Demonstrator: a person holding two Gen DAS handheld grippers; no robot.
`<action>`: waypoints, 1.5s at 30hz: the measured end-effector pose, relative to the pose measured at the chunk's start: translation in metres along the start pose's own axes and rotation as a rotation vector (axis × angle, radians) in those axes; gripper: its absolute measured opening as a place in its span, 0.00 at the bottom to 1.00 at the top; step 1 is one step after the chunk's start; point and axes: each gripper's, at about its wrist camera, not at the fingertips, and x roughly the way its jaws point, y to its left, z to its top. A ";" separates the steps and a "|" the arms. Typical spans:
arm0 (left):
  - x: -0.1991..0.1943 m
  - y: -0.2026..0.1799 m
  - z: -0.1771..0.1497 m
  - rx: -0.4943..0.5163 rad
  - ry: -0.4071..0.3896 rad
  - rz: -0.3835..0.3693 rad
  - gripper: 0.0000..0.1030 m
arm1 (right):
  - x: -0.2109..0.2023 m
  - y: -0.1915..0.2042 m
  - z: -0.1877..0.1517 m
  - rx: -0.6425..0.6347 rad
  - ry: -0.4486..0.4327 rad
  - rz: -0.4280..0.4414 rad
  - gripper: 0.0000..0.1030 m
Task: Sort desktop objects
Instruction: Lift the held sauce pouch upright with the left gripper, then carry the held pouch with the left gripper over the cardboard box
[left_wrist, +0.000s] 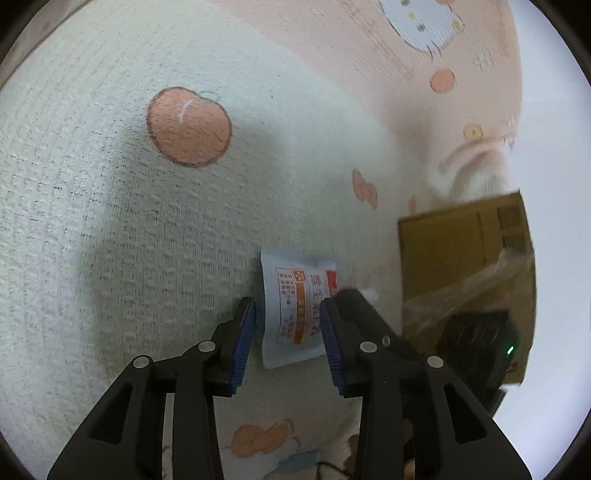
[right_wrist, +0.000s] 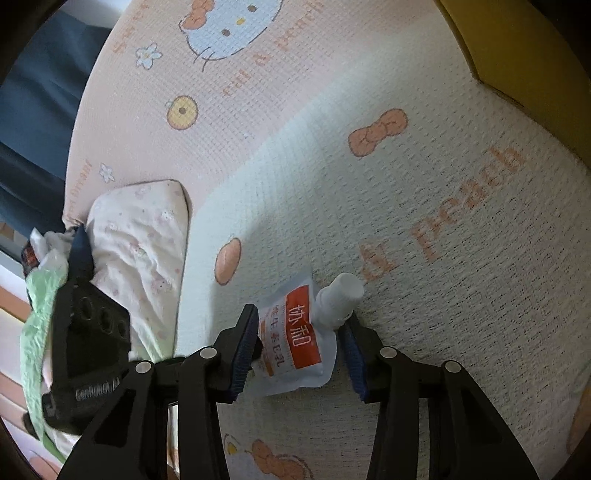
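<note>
The pouch (left_wrist: 291, 325) sat right between both claws, and everything turned on that. It was white with an orange label, resting over the patterned bed (left_wrist: 147, 240), and whether it lay on the cover or hung just off it I could not tell.

The left claw (left_wrist: 287, 306) straddled it with the jaws apart. A clear strip of bedcover showed between the left-hand pad and the pouch's edge, while the other pad sat right at the opposite edge, so that was no grip.

From the other side, the right claw (right_wrist: 301, 319) had the same pouch between its fingers, and the fit was much tighter. Both pads were hard by the pouch's sides, but whether they were actually pinching was not clear.

The pouch's long axis ran roughly along the right claw's fingers, base nearest the wrist. The white cap (right_wrist: 341, 295) was at the far end, leaning toward the right-hand fingertip and just beside it.

The right claw looked the better placed to carry it. The cardboard box (left_wrist: 461, 251) stood near on that side, a likely drop spot.
</note>
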 end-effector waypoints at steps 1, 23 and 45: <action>0.001 0.001 0.002 -0.006 -0.003 -0.004 0.39 | 0.000 -0.003 0.000 0.012 -0.005 0.017 0.40; 0.007 -0.020 -0.013 0.077 -0.030 0.044 0.14 | 0.002 -0.003 -0.001 -0.034 0.027 0.015 0.39; -0.075 -0.145 0.008 0.363 -0.186 -0.132 0.16 | -0.109 0.091 0.048 -0.173 -0.223 -0.033 0.40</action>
